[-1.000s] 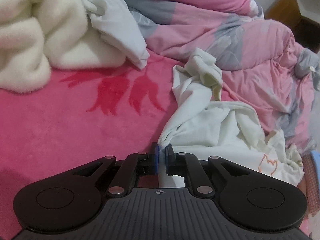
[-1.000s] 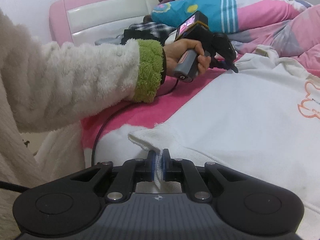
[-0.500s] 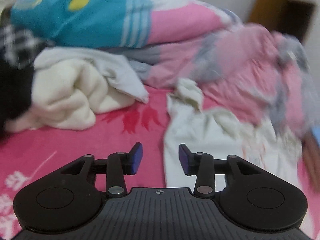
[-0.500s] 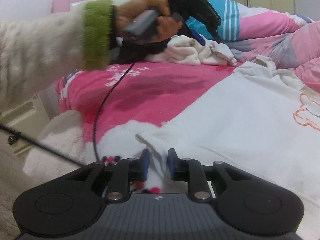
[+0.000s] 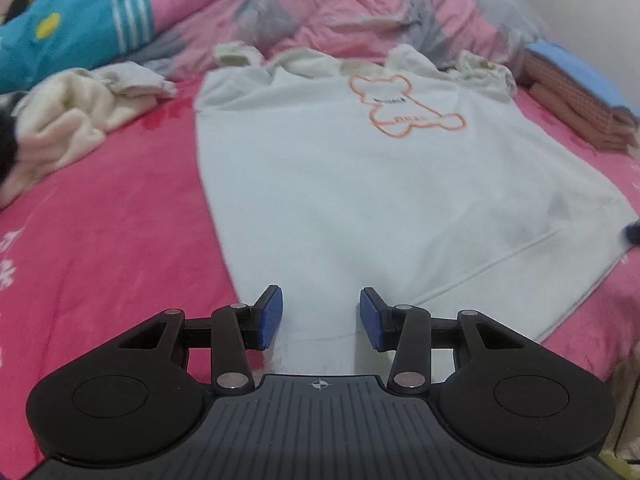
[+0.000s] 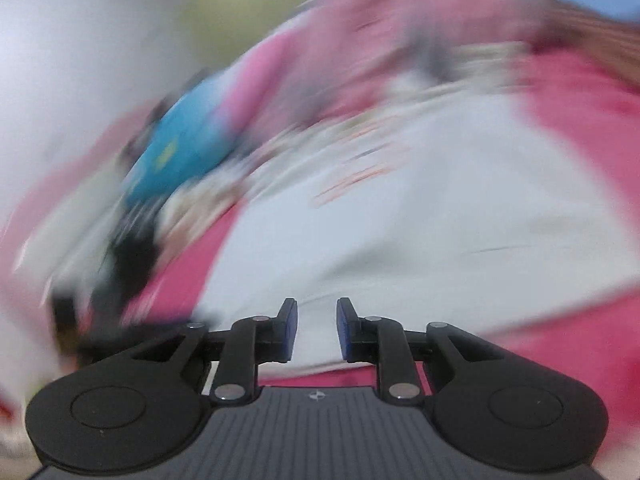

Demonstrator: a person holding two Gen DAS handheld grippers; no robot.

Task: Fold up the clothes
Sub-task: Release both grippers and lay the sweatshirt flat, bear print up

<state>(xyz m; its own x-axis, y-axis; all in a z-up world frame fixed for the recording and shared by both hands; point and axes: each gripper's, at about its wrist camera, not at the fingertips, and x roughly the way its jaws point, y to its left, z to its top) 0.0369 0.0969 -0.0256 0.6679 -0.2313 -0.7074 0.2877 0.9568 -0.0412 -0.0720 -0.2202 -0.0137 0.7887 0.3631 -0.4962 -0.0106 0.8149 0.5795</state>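
Your left gripper (image 5: 320, 317): matte black body, two rounded lobes w/ a shallow disc recess each, ribbed dark-grey centre plate w/ a small crosshair mark at its front edge. Black link arms run fwd from the lobes, silver pivot screws at each joint, triangular cut-outs in the outer links. Fingers (image 5: 269, 317) end in ribbed blue pads. Your right gripper (image 6: 316, 330): same build, same blue pads (image 6: 289, 330), same silver screws & crosshair.
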